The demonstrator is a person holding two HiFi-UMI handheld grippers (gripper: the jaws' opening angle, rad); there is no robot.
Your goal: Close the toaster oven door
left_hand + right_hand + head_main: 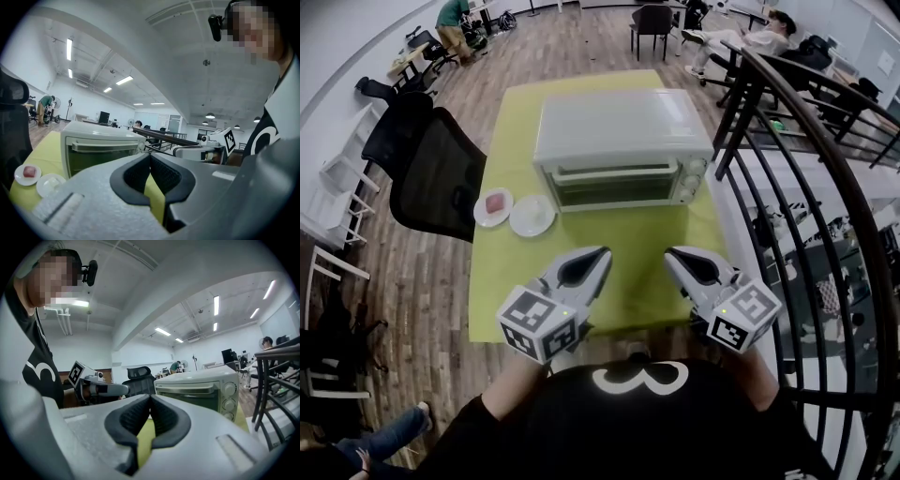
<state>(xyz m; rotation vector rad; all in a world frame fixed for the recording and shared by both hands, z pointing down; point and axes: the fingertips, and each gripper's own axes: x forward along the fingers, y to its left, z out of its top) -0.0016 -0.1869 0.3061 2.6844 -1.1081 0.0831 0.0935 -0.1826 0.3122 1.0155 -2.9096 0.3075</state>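
A pale green toaster oven [621, 145] stands on the lime-green table [581, 281], its glass door upright against the front with the handle bar [605, 172] along the top. The oven also shows in the left gripper view [96, 147] and the right gripper view [199, 392]. My left gripper [602, 253] hovers over the table's near part, shut and empty, a good way short of the oven. My right gripper [669, 254] is beside it, also shut with nothing between its jaws. Both tips point toward the oven front.
Two small white plates [532, 215] sit left of the oven; the left one [492, 206] carries a pink item. A black office chair [431, 169] stands at the table's left. A dark metal railing [787, 159] runs along the right. People sit and stand at the room's far end.
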